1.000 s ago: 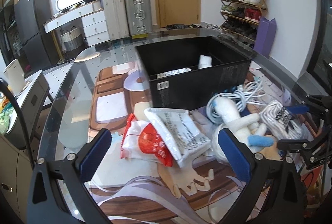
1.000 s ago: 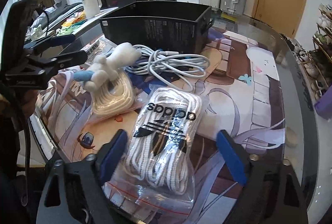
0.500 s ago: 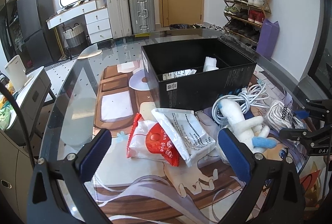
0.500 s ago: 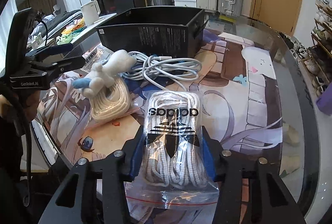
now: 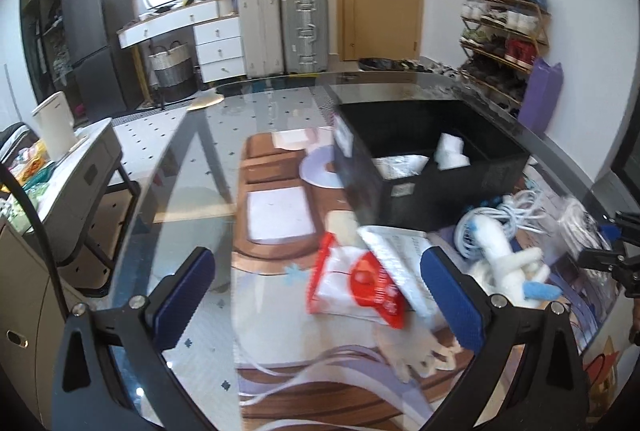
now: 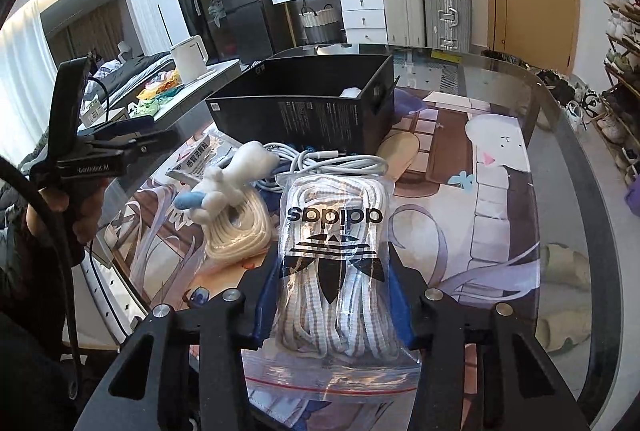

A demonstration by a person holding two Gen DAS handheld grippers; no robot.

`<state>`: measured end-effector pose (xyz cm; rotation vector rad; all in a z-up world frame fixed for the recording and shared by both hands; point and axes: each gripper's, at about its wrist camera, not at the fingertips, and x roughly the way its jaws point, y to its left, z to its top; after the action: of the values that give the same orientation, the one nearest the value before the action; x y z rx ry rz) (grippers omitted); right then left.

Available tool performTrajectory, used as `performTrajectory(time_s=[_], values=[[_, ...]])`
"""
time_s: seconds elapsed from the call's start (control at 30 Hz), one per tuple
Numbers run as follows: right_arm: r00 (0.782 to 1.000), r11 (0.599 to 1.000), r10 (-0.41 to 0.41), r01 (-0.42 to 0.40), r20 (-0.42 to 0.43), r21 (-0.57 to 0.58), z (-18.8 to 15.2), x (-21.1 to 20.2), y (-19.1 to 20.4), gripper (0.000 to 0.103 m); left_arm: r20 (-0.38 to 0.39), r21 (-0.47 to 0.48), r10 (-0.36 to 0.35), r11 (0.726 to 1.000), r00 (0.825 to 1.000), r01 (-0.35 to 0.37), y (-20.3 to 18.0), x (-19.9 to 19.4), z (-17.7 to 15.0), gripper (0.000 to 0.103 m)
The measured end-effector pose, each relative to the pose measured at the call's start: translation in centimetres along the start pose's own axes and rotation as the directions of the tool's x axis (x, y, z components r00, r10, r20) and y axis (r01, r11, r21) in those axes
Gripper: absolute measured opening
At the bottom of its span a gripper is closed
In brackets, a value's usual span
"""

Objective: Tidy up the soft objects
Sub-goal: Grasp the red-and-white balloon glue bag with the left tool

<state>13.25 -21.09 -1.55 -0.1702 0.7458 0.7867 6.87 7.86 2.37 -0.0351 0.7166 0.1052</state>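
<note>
The right gripper is clamped on the clear zip bag of white laces, its blue pads pressing both sides of the crinkly plastic. The left gripper hangs with its fingers spread wide above the glass table, gripping nothing. Just ahead of the bag lie a cream rope coil, a fuzzy white plush toy and a tangled white cable, all between it and the black box. A red-and-white packet lies near the left fingers.
</note>
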Motion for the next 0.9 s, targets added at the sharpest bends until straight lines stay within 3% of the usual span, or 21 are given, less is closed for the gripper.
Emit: performTrajectory(time_s=[0.27, 0.53, 0.73, 0.83, 0.9], values=[[1.0, 1.0, -0.019, 0.019, 0.0, 0.013, -0.1, 0.0, -0.4, 0.047, -0.069, 0.003, 0.06, 0.998, 0.996, -0.06, 1.0, 2.4, -0.7, 0.103], [1.0, 1.0, -0.021, 0.021, -0.004, 0.014, -0.1, 0.1, -0.4, 0.047, -0.091, 0.088, 0.026, 0.996, 0.995, -0.018, -1.0, 2.9, -1.2, 0.103], [1.0, 1.0, -0.019, 0.019, -0.006, 0.012, -0.1, 0.2, -0.4, 0.047, -0.118, 0.079, 0.001, 0.997, 0.993, 0.008, -1.2, 3.4, -1.5, 0.102], [1.0, 1.0, -0.017, 0.017, -0.007, 0.01, -0.1, 0.2, -0.3, 0.047, -0.122, 0.076, -0.01, 0.997, 0.993, 0.019, -1.3, 3.4, -1.7, 0.096], [1.0, 1.0, -0.015, 0.015, -0.007, 0.009, -0.1, 0.3, -0.3, 0.047, -0.131, 0.07, -0.041, 0.996, 0.991, 0.051, -1.3, 3.4, -1.8, 0.083]])
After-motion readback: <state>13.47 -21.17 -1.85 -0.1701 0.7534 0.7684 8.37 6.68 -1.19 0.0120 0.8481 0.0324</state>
